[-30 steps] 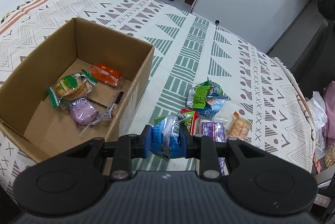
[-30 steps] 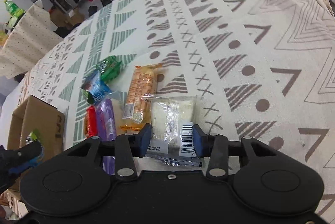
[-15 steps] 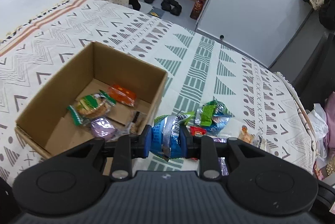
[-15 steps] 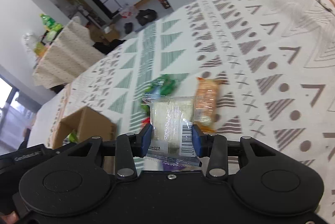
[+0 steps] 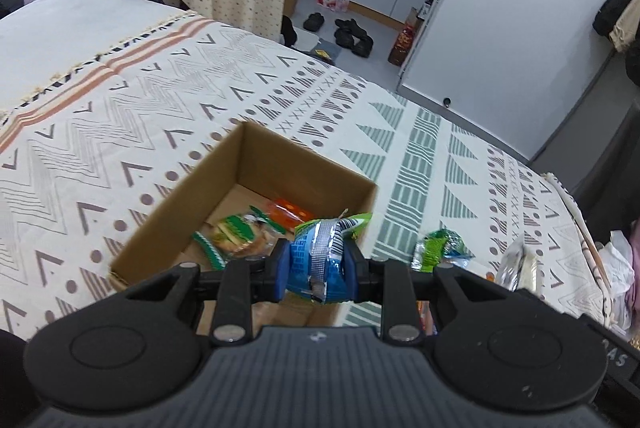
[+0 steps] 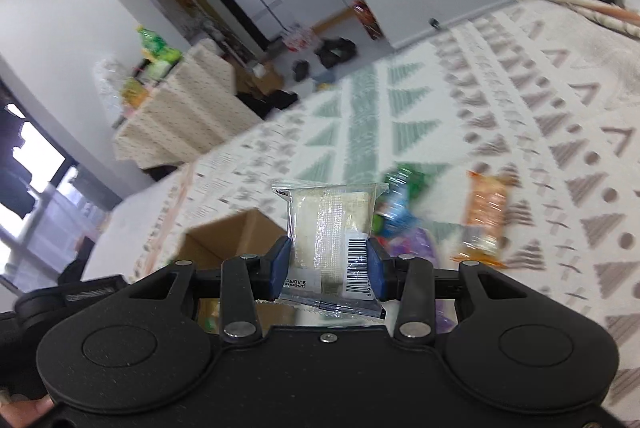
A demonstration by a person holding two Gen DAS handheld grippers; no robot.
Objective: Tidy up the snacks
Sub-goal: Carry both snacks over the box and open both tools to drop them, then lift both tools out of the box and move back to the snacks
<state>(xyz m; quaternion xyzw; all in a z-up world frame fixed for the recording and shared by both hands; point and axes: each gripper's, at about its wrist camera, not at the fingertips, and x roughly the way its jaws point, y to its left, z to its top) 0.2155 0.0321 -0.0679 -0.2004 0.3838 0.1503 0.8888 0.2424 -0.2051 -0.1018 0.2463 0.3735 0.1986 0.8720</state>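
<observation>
Above the bed (image 5: 120,115), the left gripper (image 5: 316,268) pinches a blue-and-green snack packet (image 5: 324,252) between its fingers, holding it over the near right corner of the open cardboard box (image 5: 192,195). This position appears intended for a drop into the box, where a green-wrapped biscuit pack (image 5: 236,236) and an orange packet (image 5: 290,209) already lie. The right gripper (image 6: 328,268) clamps a clear-wrapped pale cake (image 6: 328,224) by its sides, raised off the bedspread and pointed toward the box. Loose snacks remain on the bedspread: a green packet (image 5: 438,248) and an orange bar (image 6: 486,218). The cake wrapper bears a barcode and a printed date, too small to read reliably.
</observation>
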